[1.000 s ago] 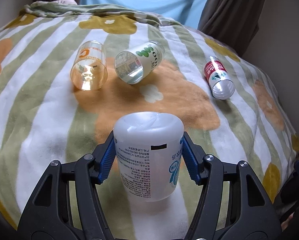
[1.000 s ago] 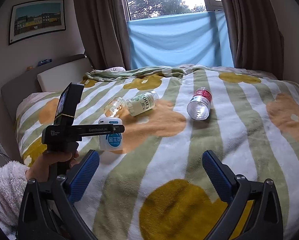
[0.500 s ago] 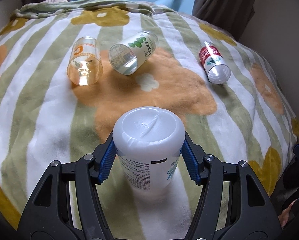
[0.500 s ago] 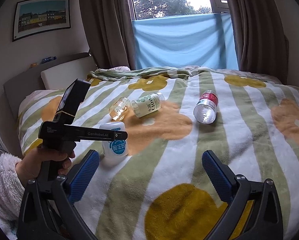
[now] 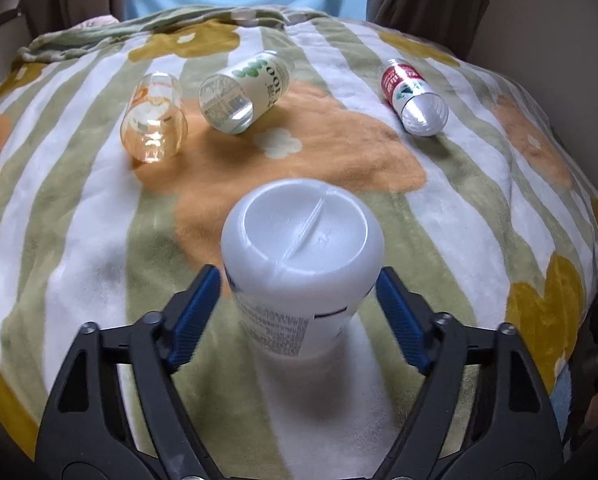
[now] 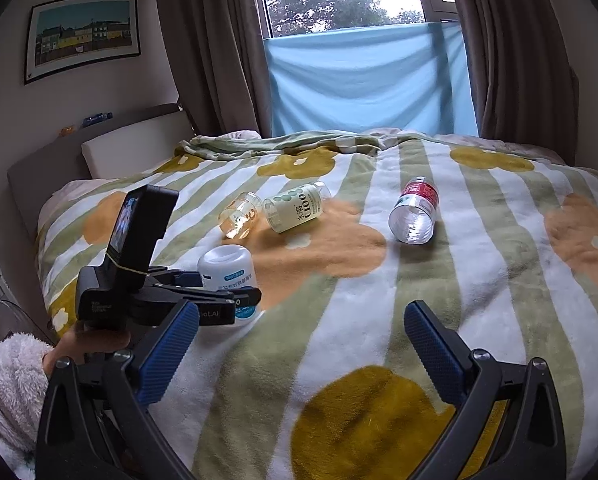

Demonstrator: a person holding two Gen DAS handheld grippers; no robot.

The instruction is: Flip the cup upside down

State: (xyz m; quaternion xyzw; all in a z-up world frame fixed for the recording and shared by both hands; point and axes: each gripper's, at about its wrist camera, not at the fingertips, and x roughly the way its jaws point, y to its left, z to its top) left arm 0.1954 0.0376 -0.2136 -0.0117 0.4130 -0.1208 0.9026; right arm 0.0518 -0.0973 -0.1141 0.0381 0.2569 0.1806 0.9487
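A white plastic cup (image 5: 303, 256) with a blue label stands upside down on the striped flower blanket (image 5: 79, 240), its base facing up. My left gripper (image 5: 299, 300) is open around it, with the blue pads (image 5: 195, 312) slightly off the cup's sides. The right wrist view shows the same white cup (image 6: 229, 268) behind the left gripper (image 6: 227, 284), which a hand in a fluffy sleeve (image 6: 7, 376) holds. My right gripper (image 6: 303, 344) hangs open and empty over the blanket's near part.
Farther back, three other cups lie on their sides: an amber glass (image 5: 155, 124), a clear cup with green dots (image 5: 247, 96) and a clear cup with a red label (image 5: 413, 96). The bed's edge drops off at the right. Curtains and a window stand behind.
The left gripper's jaws have spread and let go of the white cup, which now stands base up on the blanket. The right gripper has barely moved.
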